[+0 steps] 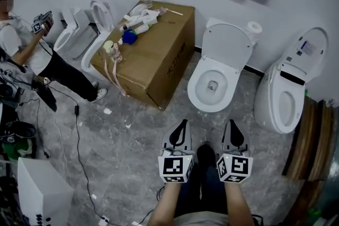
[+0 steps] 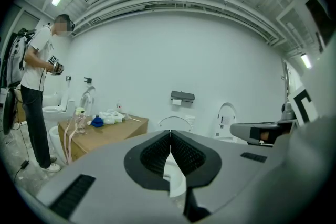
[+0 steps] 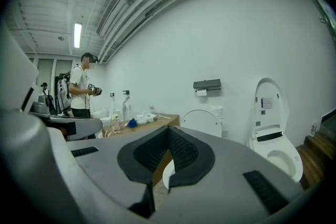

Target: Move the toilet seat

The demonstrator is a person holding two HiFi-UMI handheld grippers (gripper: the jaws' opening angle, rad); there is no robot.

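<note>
A white toilet [image 1: 212, 86] stands against the far wall, ahead of both grippers. Its lid [image 1: 229, 47] is raised and leans back, and the seat ring lies down on the bowl. My left gripper [image 1: 183, 122] and right gripper [image 1: 232, 123] are side by side low in the head view. They point at the toilet from a short way off, apart from it. Both are shut with nothing between the pads. In the left gripper view the closed jaws [image 2: 170, 137] cover most of the bowl, with the lid [image 2: 174, 123] above them. The right gripper view shows its shut jaws [image 3: 169, 131] and the lid [image 3: 202, 120].
A second toilet [image 1: 282, 98] with raised lid stands at the right, next to wooden steps [image 1: 312, 140]. Left of the middle toilet is a cardboard box [image 1: 159, 61] with bottles on it. A person [image 1: 32, 55] stands far left. A cable [image 1: 78, 129] crosses the floor.
</note>
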